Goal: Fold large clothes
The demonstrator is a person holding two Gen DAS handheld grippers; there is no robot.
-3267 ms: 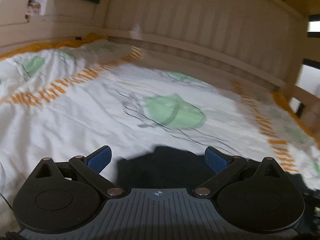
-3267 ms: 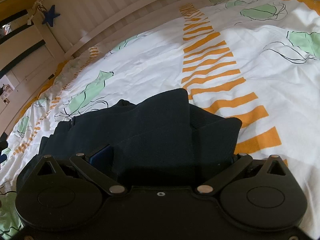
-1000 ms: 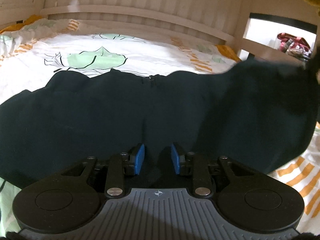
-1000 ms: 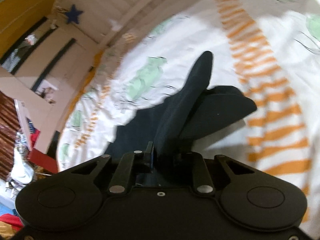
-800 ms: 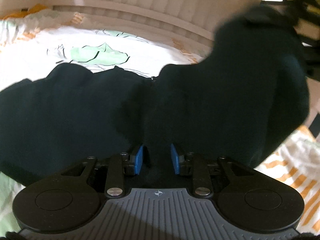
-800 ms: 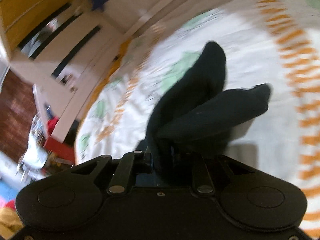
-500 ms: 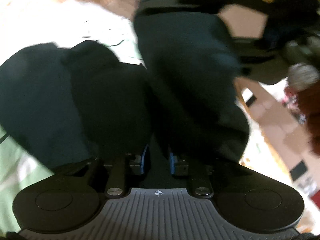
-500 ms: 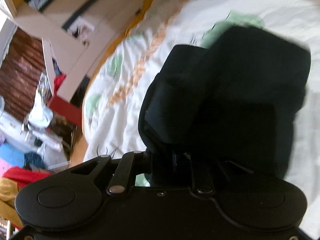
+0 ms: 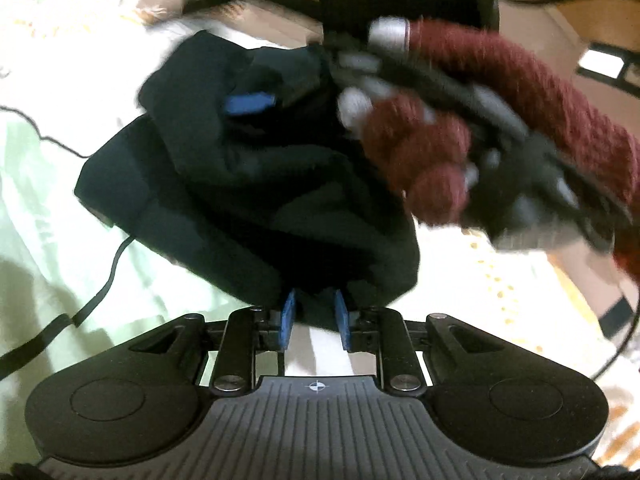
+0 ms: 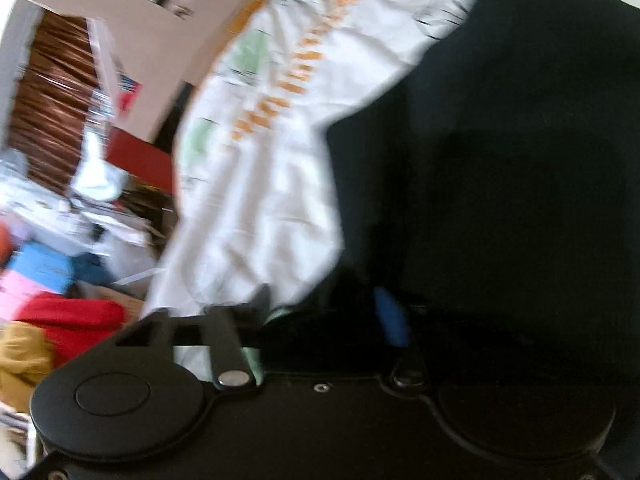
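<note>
White bedding (image 9: 48,208) printed with green shapes and orange stripes is filling the background, with clutter beyond the bed's edge. On it the garment (image 9: 240,184) is lying bunched in thick, uneven layers. The left gripper (image 9: 314,320) is pinching its near edge between nearly closed blue pads. The right gripper (image 9: 256,104), carried by a hand (image 9: 424,160) in a dark red glove, is opening over the far side; in its own view one blue pad (image 10: 390,320) is standing clear, so I judge it is letting go. Folding looks about halfway: layers are stacked, but squaring and flattening remain.
</note>
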